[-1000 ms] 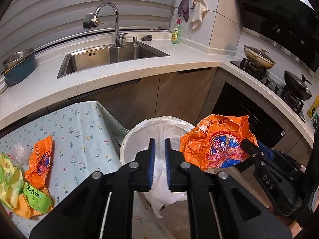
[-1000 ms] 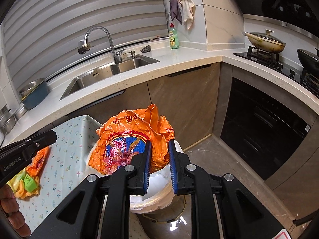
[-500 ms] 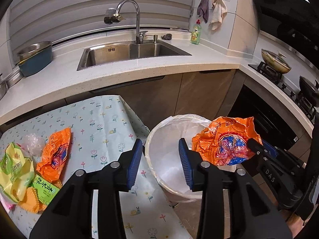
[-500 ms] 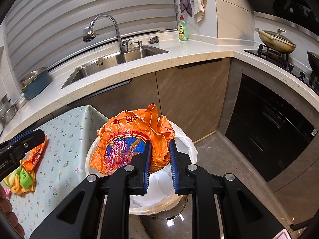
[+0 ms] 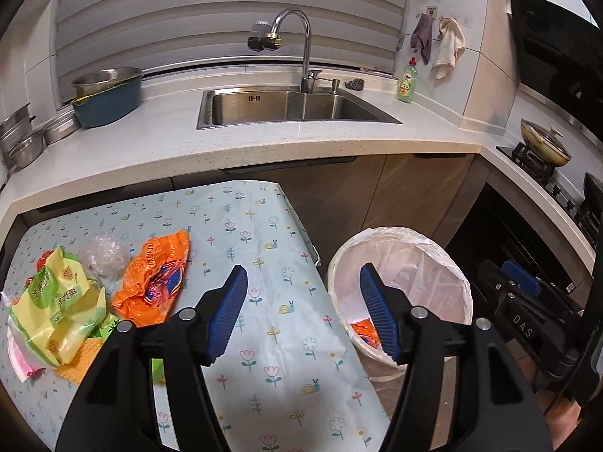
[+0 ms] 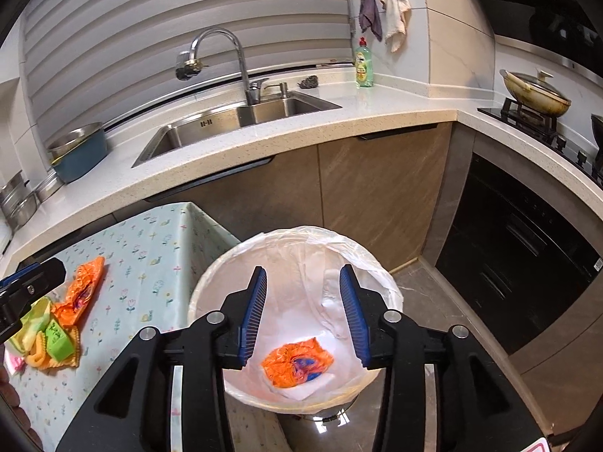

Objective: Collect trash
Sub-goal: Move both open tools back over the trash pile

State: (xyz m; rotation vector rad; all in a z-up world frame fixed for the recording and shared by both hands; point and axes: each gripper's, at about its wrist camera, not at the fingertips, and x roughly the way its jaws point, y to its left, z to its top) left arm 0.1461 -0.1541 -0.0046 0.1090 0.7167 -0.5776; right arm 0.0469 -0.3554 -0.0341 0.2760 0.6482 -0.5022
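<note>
A: Orange is what we see first: a crumpled orange wrapper [image 6: 297,364] lies at the bottom of the white-lined trash bin [image 6: 380,275], straight ahead of and below the right gripper [image 6: 303,318]. Its blue pads are spread wide with nothing between them.

B: Agreed. From the left gripper [image 5: 303,314] we catch only a sliver of that wrapper [image 5: 365,333] inside the bin [image 5: 461,286], just behind its right finger. That gripper is also spread wide and empty, hanging over the edge of the flowered tablecloth [image 5: 264,233].

A: To the front-left of the left gripper we have a second orange wrapper [image 5: 156,275] flat on the cloth, with a crumpled clear plastic scrap [image 5: 103,254] just beside it and yellow-green packets [image 5: 56,301] further left.

B: Something pink [image 5: 19,358] pokes out under those packets; we cannot tell what it is so near the rim of the view.

A: Ahead of both tools, well apart from them, runs the counter with the steel sink [image 5: 286,107].
</note>
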